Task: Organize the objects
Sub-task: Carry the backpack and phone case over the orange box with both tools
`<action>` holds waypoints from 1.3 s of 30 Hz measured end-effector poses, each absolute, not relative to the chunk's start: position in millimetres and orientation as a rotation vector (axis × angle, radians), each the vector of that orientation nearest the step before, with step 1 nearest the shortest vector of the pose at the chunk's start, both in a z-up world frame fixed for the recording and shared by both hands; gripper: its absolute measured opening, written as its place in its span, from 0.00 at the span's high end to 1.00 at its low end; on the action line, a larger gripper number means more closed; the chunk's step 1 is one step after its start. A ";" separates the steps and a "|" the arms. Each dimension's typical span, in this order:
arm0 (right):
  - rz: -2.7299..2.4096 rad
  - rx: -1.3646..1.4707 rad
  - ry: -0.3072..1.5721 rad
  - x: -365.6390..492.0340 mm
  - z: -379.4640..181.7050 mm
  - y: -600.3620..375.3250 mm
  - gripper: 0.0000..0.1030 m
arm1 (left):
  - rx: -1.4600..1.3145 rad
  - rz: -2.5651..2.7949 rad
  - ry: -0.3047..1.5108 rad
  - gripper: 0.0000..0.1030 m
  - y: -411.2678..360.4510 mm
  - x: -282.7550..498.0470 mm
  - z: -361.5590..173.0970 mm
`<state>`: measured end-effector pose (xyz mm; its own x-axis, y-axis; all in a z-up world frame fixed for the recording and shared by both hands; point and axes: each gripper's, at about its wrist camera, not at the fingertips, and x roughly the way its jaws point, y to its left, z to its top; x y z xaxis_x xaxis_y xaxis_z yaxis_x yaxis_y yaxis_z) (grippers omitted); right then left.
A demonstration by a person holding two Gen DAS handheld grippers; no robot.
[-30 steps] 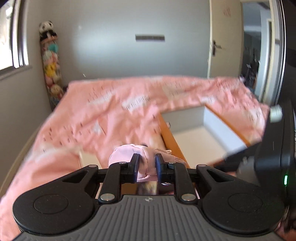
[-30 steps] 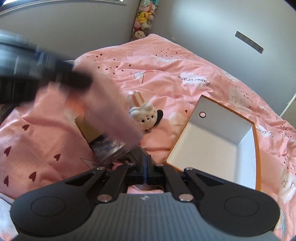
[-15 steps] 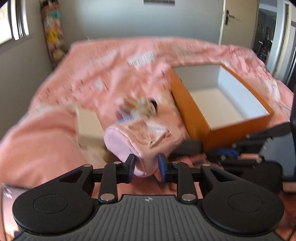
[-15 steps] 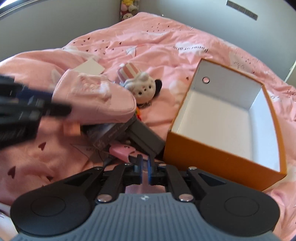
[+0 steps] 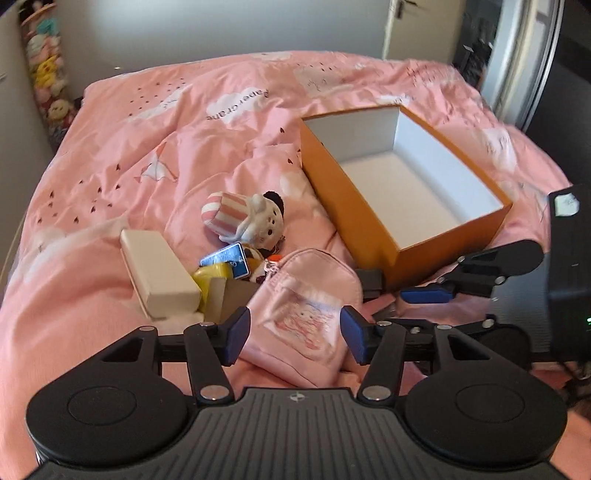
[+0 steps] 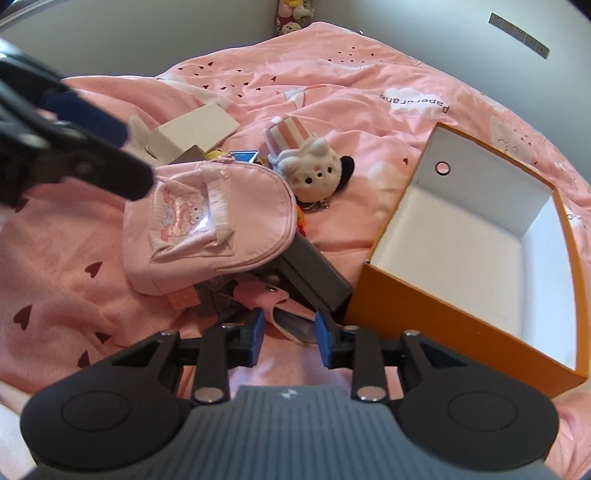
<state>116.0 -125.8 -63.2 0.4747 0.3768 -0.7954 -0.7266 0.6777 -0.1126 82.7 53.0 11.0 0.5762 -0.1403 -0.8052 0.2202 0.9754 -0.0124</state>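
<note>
A small pink backpack (image 5: 306,314) lies on the pink bed cover, resting on a pile of small items; it also shows in the right wrist view (image 6: 207,221). My left gripper (image 5: 295,334) is open with its jaws on either side of the backpack, not holding it. My right gripper (image 6: 288,332) is open just above a small pink pouch (image 6: 273,299) beside a dark grey box (image 6: 314,273). An open orange box (image 5: 402,184) with a white inside stands empty to the right; it also appears in the right wrist view (image 6: 476,251).
A white plush toy with a striped cup (image 5: 247,218), a beige carton (image 5: 155,277), a blue card (image 5: 229,260) and a yellow item (image 5: 210,277) lie left of the orange box. A column of plush toys (image 5: 44,85) stands in the far left corner. A door (image 5: 410,26) is at the far right.
My left gripper lowered the pink backpack onto the pile and opened, letting it go. My right gripper went from shut to open above the pink pouch.
</note>
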 end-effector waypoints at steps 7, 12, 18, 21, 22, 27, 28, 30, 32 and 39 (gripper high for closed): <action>0.812 -0.596 0.786 113.4 -68.4 -112.0 0.53 | 0.236 -0.291 1.019 0.34 49.6 118.5 -19.9; 0.877 -0.690 0.766 117.1 -74.5 -101.6 0.53 | 0.254 -0.344 1.061 0.33 46.6 133.9 -34.6; 0.917 -0.798 0.764 125.7 -88.5 -86.9 0.53 | 0.182 -0.362 1.092 0.54 47.5 135.0 -42.7; 0.928 -0.847 0.771 126.6 -96.2 -80.8 0.54 | 0.156 -0.330 1.084 0.72 46.8 128.9 -41.3; 0.928 -0.860 0.776 127.2 -98.7 -79.3 0.54 | 0.145 -0.318 1.076 0.73 46.8 126.3 -38.6; 0.915 -0.892 0.801 129.7 -109.0 -75.4 0.55 | 0.115 -0.228 1.019 0.80 49.7 110.5 -16.6; 0.913 -0.896 0.803 130.6 -110.4 -74.8 0.55 | 0.119 -0.201 1.005 0.80 50.4 107.2 -11.9; 0.905 -0.905 0.800 130.9 -112.9 -73.3 0.59 | 0.112 -0.148 0.978 0.81 53.6 102.6 -3.6; 0.888 -0.919 0.790 129.7 -113.2 -72.9 0.64 | 0.097 -0.106 0.952 0.81 58.4 98.9 3.9; 0.916 -0.849 0.771 115.1 -80.5 -82.9 0.66 | 0.052 -0.023 0.887 0.81 70.7 92.8 22.9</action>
<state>115.1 -82.9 -80.5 0.4031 0.3483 -0.8463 -0.8934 0.3501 -0.2814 92.8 70.7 22.9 0.6319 0.0012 -0.7750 0.0419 0.9985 0.0356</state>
